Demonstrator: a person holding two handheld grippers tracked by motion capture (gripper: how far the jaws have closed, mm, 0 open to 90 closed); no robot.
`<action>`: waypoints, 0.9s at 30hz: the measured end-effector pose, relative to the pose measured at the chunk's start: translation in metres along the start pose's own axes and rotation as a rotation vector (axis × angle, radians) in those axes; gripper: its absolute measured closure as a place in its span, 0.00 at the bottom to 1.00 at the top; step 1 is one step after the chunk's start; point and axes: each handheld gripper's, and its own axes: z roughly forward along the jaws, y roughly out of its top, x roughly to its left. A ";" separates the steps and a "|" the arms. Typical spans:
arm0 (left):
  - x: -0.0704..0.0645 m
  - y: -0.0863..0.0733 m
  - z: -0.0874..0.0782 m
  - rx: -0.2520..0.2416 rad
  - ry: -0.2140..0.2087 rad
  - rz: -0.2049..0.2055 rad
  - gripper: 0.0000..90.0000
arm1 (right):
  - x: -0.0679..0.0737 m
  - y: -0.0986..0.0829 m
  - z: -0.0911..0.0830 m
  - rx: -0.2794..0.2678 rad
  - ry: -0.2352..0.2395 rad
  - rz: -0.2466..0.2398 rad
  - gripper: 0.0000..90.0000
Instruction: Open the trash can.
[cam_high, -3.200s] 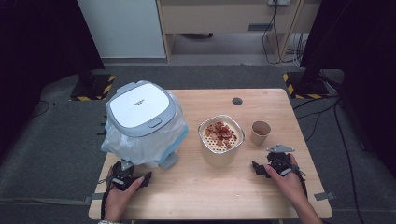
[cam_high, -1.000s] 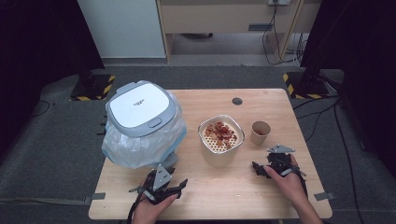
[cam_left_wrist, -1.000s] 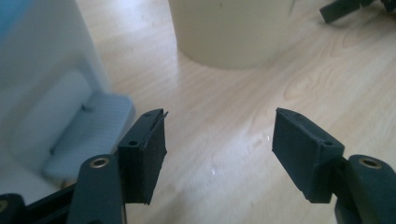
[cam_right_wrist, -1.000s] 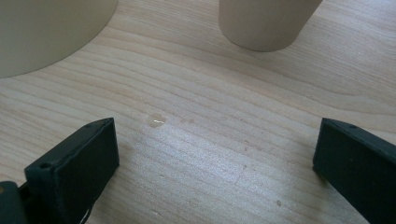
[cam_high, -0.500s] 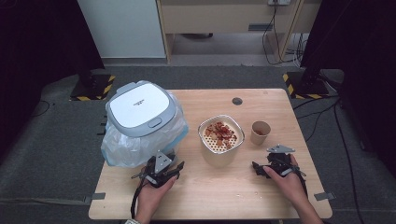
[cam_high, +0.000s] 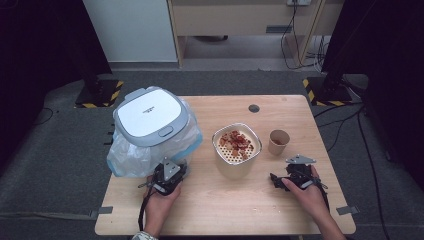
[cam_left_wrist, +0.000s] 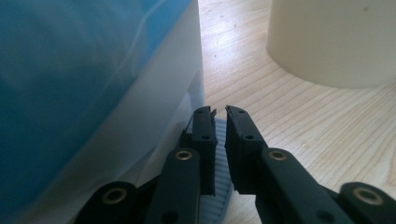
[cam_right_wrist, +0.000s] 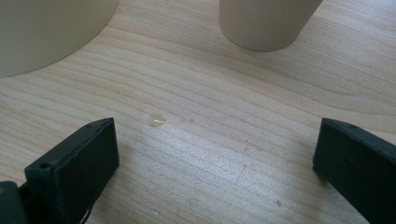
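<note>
The left gripper (cam_high: 167, 176) is working at the foot of the bin (cam_high: 150, 119), its jaws nearly pressed together, a thin gap between them, right beside the blue bag (cam_left_wrist: 70, 70) lining it; whether they are pinching any plastic I cannot tell. The right gripper (cam_high: 295, 177) is resting on the table (cam_high: 225, 210) with jaws spread wide. The bowl (cam_high: 236, 145) of red scraps is standing full between bin and cup (cam_high: 278, 141), so the emptying is seemingly not yet begun.
</note>
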 end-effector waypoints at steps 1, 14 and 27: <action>0.000 -0.001 0.000 0.001 0.001 -0.006 0.93 | 0.000 0.000 0.000 0.000 0.000 0.000 0.01; -0.002 -0.008 0.006 0.037 0.025 0.006 0.96 | 0.000 0.000 0.000 0.000 -0.002 0.002 0.01; -0.001 -0.011 0.009 0.021 0.055 -0.004 0.98 | -0.004 0.001 -0.002 0.008 0.024 -0.027 0.04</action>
